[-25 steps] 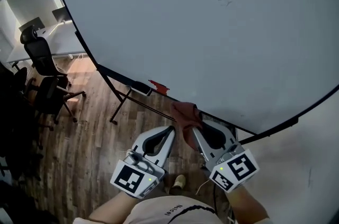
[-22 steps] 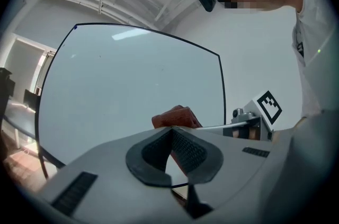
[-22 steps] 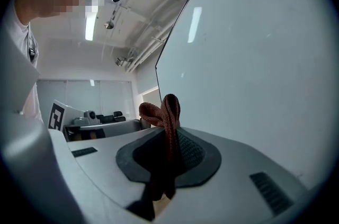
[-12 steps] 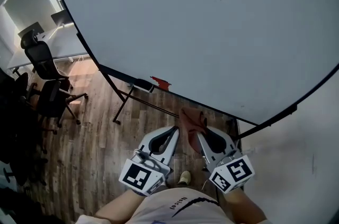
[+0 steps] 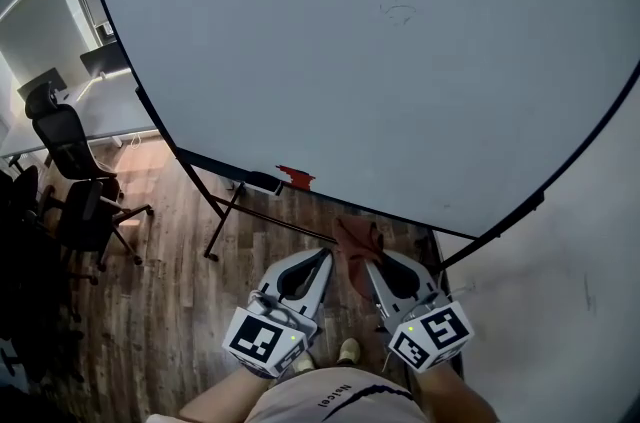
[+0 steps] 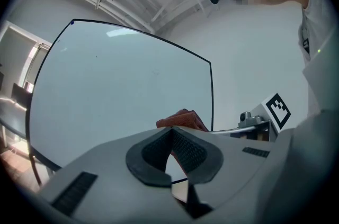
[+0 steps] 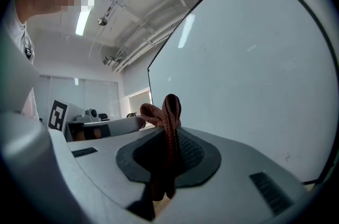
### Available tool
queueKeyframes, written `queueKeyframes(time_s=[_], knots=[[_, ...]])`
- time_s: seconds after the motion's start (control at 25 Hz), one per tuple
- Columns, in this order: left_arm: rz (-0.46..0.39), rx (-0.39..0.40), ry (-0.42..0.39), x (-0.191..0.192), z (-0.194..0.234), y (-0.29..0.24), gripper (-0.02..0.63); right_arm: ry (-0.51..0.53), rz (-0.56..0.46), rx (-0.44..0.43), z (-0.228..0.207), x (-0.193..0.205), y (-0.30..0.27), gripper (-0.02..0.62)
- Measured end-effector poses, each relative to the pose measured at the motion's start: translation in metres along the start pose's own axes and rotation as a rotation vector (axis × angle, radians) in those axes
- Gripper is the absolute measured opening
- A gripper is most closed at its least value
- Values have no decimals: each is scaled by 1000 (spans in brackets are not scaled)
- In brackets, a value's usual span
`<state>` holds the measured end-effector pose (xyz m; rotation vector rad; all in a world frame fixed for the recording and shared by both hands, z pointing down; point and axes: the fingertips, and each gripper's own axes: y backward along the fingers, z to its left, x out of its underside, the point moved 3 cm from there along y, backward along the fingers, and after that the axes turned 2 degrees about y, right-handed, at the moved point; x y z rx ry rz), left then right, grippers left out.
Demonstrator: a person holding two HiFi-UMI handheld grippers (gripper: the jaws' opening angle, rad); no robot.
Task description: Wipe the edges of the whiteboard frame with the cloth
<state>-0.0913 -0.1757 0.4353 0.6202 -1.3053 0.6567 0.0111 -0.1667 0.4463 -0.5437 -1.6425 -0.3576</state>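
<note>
Since a second ago the whole whiteboard (image 5: 400, 61) has dropped back from the person: more of its pale surface shows, its far left corner has come into sight, and the dark frame (image 5: 215, 167) along the near edge sits further from the two tools. Back then the cloth (image 5: 358, 243) was up against that near edge, just right of the ledge. It has since pulled away and hangs a little nearer than the frame, over the wooden floor (image 5: 170, 271), not touching the board. The black office chairs (image 5: 65, 136) at the far left have slid leftward in the head view, and a small red item (image 5: 295, 177) lies on the ledge as before.

The cloth is a reddish-brown rag, bunched and folded into a thick rope-like loop. In the right gripper view it (image 7: 168, 112) stands up out of the jaws, a knot of folds above and a tail hanging below.

The right gripper (image 5: 372, 263) is clenched on the cloth, held low in front of the person's body and pointing up toward the board's near edge. The left gripper (image 5: 322, 257) is alongside it, just to the left, aimed the same way. In its own view its jaws are pressed together at the tips with nothing between them, and the cloth (image 6: 183, 119) shows just beyond.
</note>
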Motion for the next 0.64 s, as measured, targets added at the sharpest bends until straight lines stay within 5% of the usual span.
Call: queueKeyframes(time_s=[0.64], knots=[[-6, -2, 5, -4, 3, 3, 9, 9, 5, -2, 6, -3, -3, 44]])
